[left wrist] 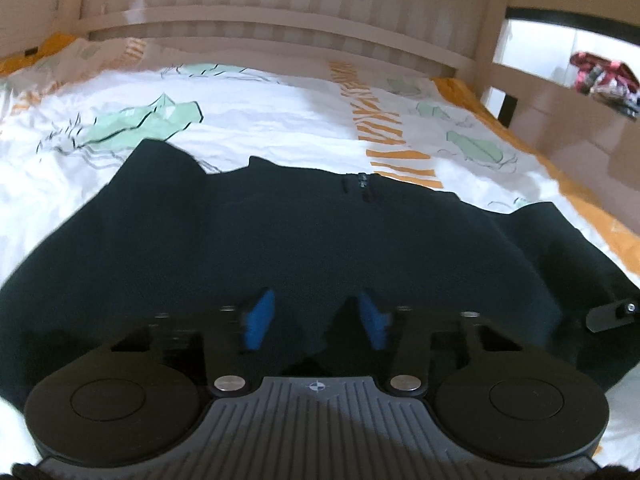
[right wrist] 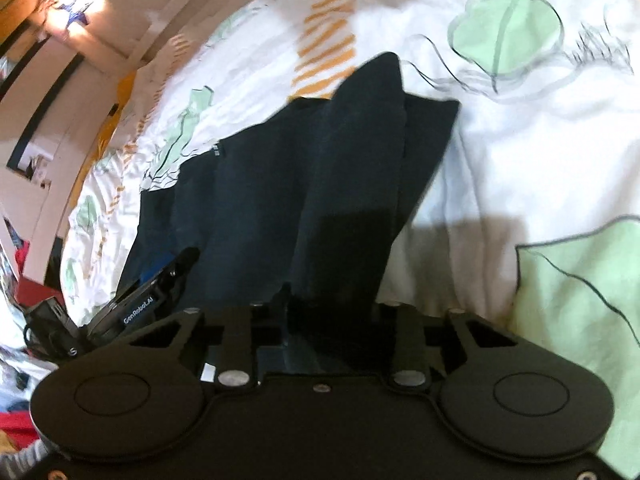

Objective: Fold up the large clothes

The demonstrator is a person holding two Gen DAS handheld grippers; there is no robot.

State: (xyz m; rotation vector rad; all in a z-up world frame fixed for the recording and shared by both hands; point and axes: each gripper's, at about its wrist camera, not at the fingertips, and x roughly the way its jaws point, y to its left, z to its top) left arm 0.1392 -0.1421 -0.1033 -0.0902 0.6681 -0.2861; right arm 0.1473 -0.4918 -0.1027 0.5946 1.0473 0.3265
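A large black garment (left wrist: 304,232) with a small zip lies spread on a white printed bed cover (left wrist: 280,112). In the left wrist view my left gripper (left wrist: 316,308) has its blue pads (left wrist: 260,320) narrowed on a raised fold of the garment's near edge. In the right wrist view the black garment (right wrist: 280,184) rises in pleats into my right gripper (right wrist: 328,304), covering its fingertips; it is shut on that cloth. The left gripper (right wrist: 152,292) shows at the left of that view, on the same garment edge.
The bed cover (right wrist: 500,160) has green shapes and orange stripes. A slatted pale headboard (left wrist: 280,20) stands beyond the bed. A pile of red patterned clothes (left wrist: 604,76) sits on a ledge at the right. Red and mixed items (right wrist: 24,256) lie beside the bed.
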